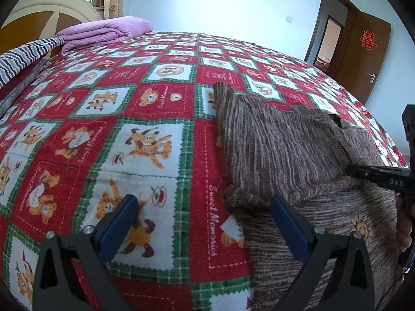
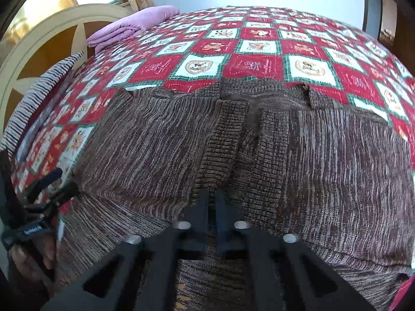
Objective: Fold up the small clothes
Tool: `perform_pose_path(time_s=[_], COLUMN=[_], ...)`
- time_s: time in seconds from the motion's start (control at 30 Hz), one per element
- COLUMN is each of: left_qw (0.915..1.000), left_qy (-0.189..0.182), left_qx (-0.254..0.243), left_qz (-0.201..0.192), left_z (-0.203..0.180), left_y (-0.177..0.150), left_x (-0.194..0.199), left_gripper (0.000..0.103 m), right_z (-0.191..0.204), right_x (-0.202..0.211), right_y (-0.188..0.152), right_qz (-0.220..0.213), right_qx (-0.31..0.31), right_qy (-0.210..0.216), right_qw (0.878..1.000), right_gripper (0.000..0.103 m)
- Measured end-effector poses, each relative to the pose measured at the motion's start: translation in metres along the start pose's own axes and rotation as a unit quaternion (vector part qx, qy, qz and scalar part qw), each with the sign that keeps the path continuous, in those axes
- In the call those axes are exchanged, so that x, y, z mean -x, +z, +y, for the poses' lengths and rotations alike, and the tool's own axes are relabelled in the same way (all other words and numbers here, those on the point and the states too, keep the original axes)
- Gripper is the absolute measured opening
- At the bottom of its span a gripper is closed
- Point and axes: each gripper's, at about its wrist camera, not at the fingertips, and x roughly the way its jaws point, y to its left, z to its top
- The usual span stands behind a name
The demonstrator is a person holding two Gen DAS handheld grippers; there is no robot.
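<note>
A small brown knitted sweater (image 1: 280,142) lies on the red, white and green bear-print bedspread (image 1: 145,119); it fills the right wrist view (image 2: 324,155). My left gripper (image 1: 205,207) is open, its blue-padded fingers (image 1: 122,220) spread over the bedspread and the sweater's left cuff (image 1: 241,197). My right gripper (image 2: 211,194) is shut on a fold of the sweater near its middle; it shows at the right edge of the left wrist view (image 1: 347,169). The left gripper shows at the left edge of the right wrist view (image 2: 62,178).
A folded purple blanket (image 1: 103,32) lies at the head of the bed by the cream headboard (image 1: 52,7). A striped cloth (image 1: 23,57) hangs at the left edge. A brown door (image 1: 363,59) stands open at the far right.
</note>
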Motion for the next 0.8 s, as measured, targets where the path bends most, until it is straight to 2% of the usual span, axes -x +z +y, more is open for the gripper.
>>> perform_pose_path(time_s=[0.23, 0.3, 0.4, 0.43, 0.5, 0.53, 0.57, 0.6, 0.67, 0.8], left_qw=[0.9999, 0.9999, 0.9999, 0.9999, 0.9998, 0.9997, 0.9993, 0.9987, 0.9975, 0.9985], left_qy=[-0.015, -0.016, -0.016, -0.015, -0.015, -0.015, -0.021, -0.025, -0.024, -0.003], left_qx=[0.000, -0.002, -0.003, -0.004, -0.004, -0.003, -0.004, -0.004, -0.009, -0.037], left_qz=[-0.003, -0.003, -0.005, -0.007, -0.013, -0.019, -0.030, -0.044, -0.066, -0.039], left_z=[0.000, -0.001, -0.002, -0.002, -0.003, -0.003, -0.004, -0.006, -0.012, -0.028], left_y=[0.000, 0.000, 0.000, 0.000, 0.001, 0.002, 0.004, 0.007, 0.015, 0.024], left_x=[0.002, 0.001, 0.002, 0.003, 0.005, 0.009, 0.013, 0.017, 0.022, -0.003], left_gripper=[0.103, 0.103, 0.103, 0.103, 0.103, 0.103, 0.103, 0.103, 0.103, 0.103], right_z=[-0.005, -0.009, -0.016, -0.018, -0.024, -0.029, -0.032, -0.036, -0.038, -0.042], right_x=[0.034, 0.031, 0.014, 0.016, 0.021, 0.024, 0.027, 0.031, 0.026, 0.001], right_y=[0.004, 0.001, -0.006, -0.006, -0.001, 0.003, 0.006, 0.011, 0.029, 0.061], right_qz=[-0.040, -0.029, 0.006, -0.003, -0.017, -0.024, -0.032, -0.044, -0.042, -0.034], right_qx=[0.034, 0.046, 0.047, 0.049, 0.038, 0.025, 0.016, 0.006, 0.006, -0.008], right_qy=[-0.044, -0.062, -0.043, -0.039, -0.039, -0.038, -0.032, -0.024, -0.033, -0.031], right_qw=[0.998, 0.997, 0.998, 0.998, 0.998, 0.999, 0.999, 0.999, 0.999, 0.999], right_gripper=[0.003, 0.003, 0.003, 0.004, 0.015, 0.033, 0.047, 0.047, 0.047, 0.047])
